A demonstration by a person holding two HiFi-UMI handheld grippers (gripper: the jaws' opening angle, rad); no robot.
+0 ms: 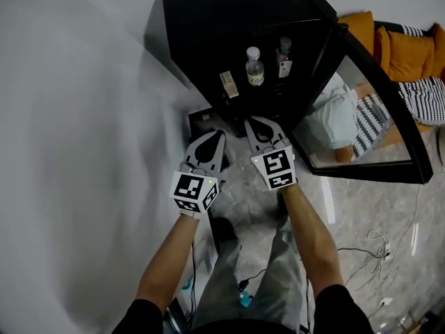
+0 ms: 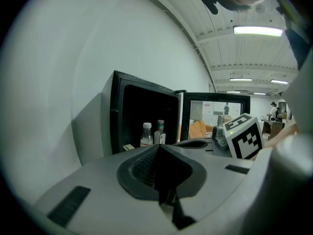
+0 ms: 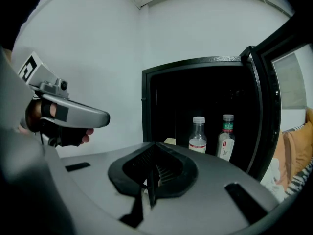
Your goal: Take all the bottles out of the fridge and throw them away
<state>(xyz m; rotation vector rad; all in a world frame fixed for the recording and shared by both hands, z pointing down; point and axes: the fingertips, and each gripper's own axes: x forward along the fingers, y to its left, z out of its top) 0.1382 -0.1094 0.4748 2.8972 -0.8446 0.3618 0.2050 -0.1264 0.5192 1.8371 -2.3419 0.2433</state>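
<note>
1. Bottles. Two bottles stand upright, side by side, on a shelf inside the fridge. The clear bottle has a white cap. The second bottle, with a white label and a green band at the neck, stands just beside it at its 2 o'clock in the head view. Neither bottle is touched by any tongs.

2. Carton. A small carton sits on the same shelf at the 8 o'clock of the clear bottle, apart from it.

3. Fridge. The cabinet is black and stands on the floor against a white wall. The fridge door has a glass panel and stands open toward 4 o'clock in the head view.

4. Tongs. Both point toward 12 o'clock at the open fridge, short of the shelf.
- The left tongs are clenched, jaws pressed together with nothing between them.
- The right tongs are likewise clenched and empty. They sit at the 2 o'clock of the left tongs, near them but not touching.
- Each carries a marker cube at the rear, held on a bare forearm.

5. Surroundings. Orange cushions lie beyond the door at 2 o'clock. Loose cables trail over the floor at 4 o'clock.
</note>
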